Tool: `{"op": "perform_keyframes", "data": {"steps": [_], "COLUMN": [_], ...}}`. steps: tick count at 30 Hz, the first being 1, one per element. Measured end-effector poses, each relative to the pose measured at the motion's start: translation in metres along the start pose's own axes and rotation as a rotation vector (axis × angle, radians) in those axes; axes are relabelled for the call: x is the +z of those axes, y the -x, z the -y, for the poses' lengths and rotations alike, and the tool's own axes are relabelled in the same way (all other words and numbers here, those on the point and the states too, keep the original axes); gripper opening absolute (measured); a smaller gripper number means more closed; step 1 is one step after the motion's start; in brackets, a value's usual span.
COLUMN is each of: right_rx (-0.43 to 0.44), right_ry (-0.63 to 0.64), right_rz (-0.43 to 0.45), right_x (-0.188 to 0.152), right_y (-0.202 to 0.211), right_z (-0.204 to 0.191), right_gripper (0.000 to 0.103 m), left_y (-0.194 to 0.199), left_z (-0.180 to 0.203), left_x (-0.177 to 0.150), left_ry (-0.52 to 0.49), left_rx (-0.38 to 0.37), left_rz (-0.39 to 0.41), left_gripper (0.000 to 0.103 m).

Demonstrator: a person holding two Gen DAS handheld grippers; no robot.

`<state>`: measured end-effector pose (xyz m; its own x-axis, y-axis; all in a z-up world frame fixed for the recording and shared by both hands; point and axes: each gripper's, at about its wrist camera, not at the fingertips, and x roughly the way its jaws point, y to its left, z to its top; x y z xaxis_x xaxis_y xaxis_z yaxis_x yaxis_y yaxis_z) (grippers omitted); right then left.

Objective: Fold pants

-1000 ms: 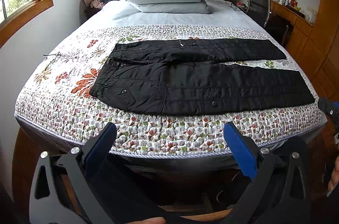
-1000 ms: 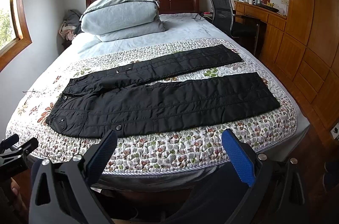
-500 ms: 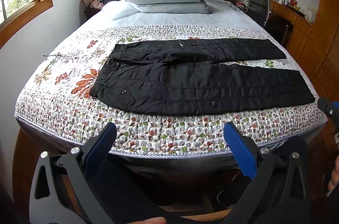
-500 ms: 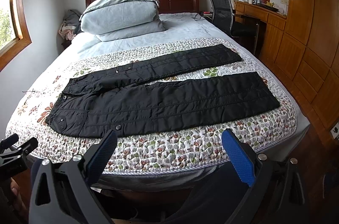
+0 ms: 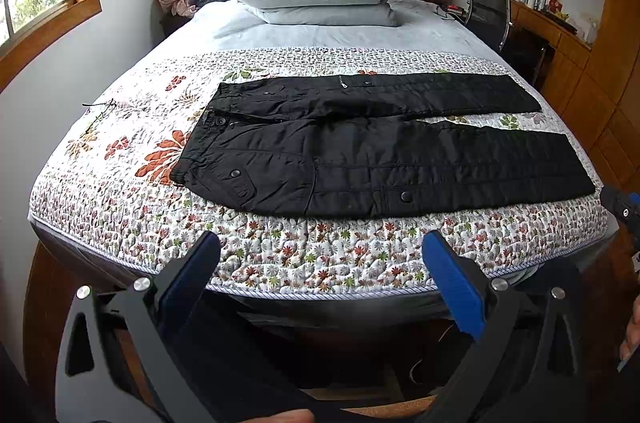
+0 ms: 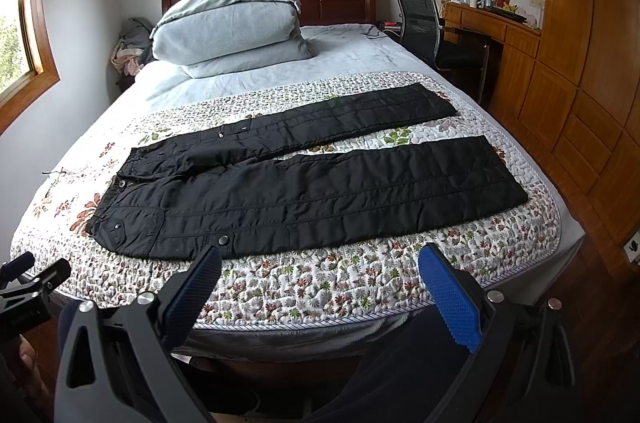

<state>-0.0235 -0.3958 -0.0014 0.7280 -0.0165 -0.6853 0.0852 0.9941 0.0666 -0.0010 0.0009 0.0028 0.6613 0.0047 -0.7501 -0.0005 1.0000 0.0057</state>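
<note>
I am holding the left tool (image 5: 320, 263) off the near edge of the bed (image 5: 320, 293), its two blue-padded fingers (image 5: 452, 283) spread wide with nothing between them. I am keeping the right tool (image 6: 320, 275) in the same place further along that edge, jaws likewise gaping and gripping nothing. Neither tool is touching the cloth.

The black pants (image 5: 380, 151) are lying flat on the floral quilt (image 5: 120, 191), stretched across the bed from side to side. The waistband is pointing to my left, the two legs running out to the right and parting slightly, so a strip of quilt is showing between them near the hems. The nearer leg is sitting close to the quilt's front edge; the farther leg is angling a little toward the headboard.

Beyond the quilt, two grey pillows (image 6: 228, 23) are stacked on the pale sheet against the wooden headboard. A black mesh chair (image 6: 420, 11) is standing beside the bed on the right, next to a wooden desk (image 6: 492, 23).
</note>
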Motion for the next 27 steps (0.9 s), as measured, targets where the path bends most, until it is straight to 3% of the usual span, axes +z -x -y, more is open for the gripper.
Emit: {"op": "perform_keyframes", "data": {"steps": [27], "right_rx": [-0.002], "right_ry": [0.006], "right_rz": [0.002], "right_x": [0.0028], "right_y": [0.0009], "right_z": [-0.0003], "right_gripper": [0.1], "left_y": [-0.0007], "left_z": [-0.0011], "left_x": [0.0015], "left_ry": [0.003], "left_rx": [-0.002], "left_rz": [0.007], "left_gripper": [0.1]}}
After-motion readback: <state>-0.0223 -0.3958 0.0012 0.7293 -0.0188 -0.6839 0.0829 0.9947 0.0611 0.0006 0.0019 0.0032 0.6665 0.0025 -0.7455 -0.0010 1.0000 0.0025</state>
